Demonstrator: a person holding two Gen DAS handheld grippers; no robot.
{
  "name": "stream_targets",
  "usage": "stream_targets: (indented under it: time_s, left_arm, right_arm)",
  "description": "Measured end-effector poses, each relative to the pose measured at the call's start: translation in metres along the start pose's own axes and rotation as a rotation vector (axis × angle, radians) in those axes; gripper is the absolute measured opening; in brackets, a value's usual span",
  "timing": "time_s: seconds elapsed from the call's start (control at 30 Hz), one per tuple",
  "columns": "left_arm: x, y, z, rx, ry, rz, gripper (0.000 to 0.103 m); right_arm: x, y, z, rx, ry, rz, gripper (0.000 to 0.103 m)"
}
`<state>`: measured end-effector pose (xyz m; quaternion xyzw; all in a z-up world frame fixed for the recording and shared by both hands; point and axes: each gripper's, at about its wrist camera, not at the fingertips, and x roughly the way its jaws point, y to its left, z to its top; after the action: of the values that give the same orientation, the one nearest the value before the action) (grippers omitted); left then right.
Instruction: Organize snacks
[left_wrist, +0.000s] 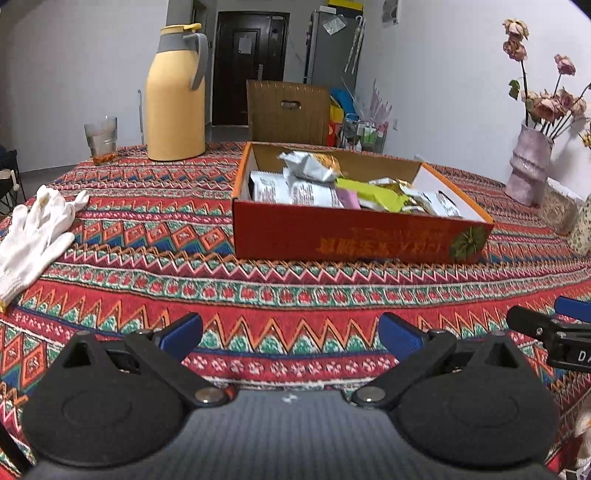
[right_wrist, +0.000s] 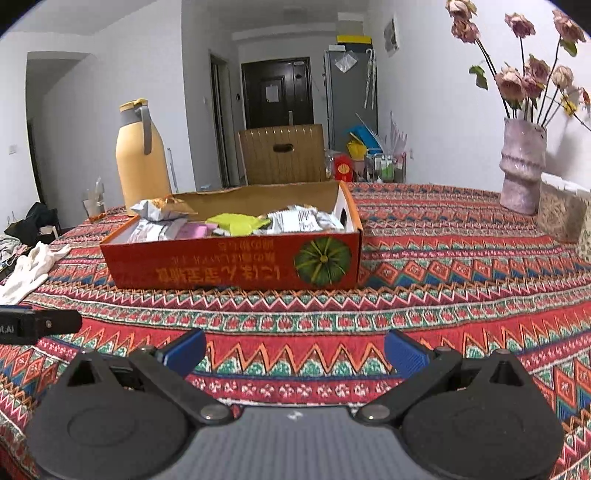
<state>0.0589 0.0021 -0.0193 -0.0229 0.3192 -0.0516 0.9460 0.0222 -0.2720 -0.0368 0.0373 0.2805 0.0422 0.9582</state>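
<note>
Both grippers hover low in the frame; left gripper (left_wrist: 290, 334) spread wide, right gripper (right_wrist: 295, 350) likewise, nothing held; snack packets (left_wrist: 314, 184) fill the red box (left_wrist: 343, 236) at centre.

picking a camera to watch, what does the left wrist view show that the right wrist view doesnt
Only the left wrist view shows the right gripper, at its right edge, and the drinking glass unobstructed.

Only the right wrist view shows the left gripper intruding at its left edge, the pumpkin picture whole, and a dark pile on the far left.

Both show the snack box, packets, yellow thermos, white gloves, vase, and open, empty jaws.
</note>
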Motion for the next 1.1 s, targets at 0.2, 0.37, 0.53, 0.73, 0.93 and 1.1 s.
stream_targets:
  time_s: [0.2,0.37,0.53,0.73,0.93,1.1]
  left_arm:
    - [0.0002,-0.0038,-0.0046,0.004,0.015,-0.011,0.103]
    - [-0.0011,-0.0033,-0.0048,0.003,0.014,-0.013,0.103]
    - [-0.0016,-0.0040,-0.0052,0.004,0.015,-0.016,0.103]
    - [-0.0018,-0.0039,-0.0054,0.003,0.015,-0.017,0.103]
    - [-0.0032,-0.0037,-0.0052,-0.001,0.012,-0.017,0.103]
    - [-0.0034,-0.0034,-0.0044,-0.001,0.010,-0.016,0.103]
  right_arm:
    - [-0.0011,0.0000,-0.0024,0.003,0.006,-0.003,0.103]
    - [-0.0017,0.0007,-0.0022,0.003,0.006,-0.002,0.103]
    - [-0.0018,0.0008,-0.0024,0.003,0.005,-0.003,0.103]
    - [-0.0017,0.0012,-0.0020,0.003,0.006,-0.003,0.103]
    - [-0.0017,0.0012,-0.0020,0.003,0.005,-0.003,0.103]
    - [-0.0017,0.0011,-0.0020,0.003,0.006,-0.003,0.103]
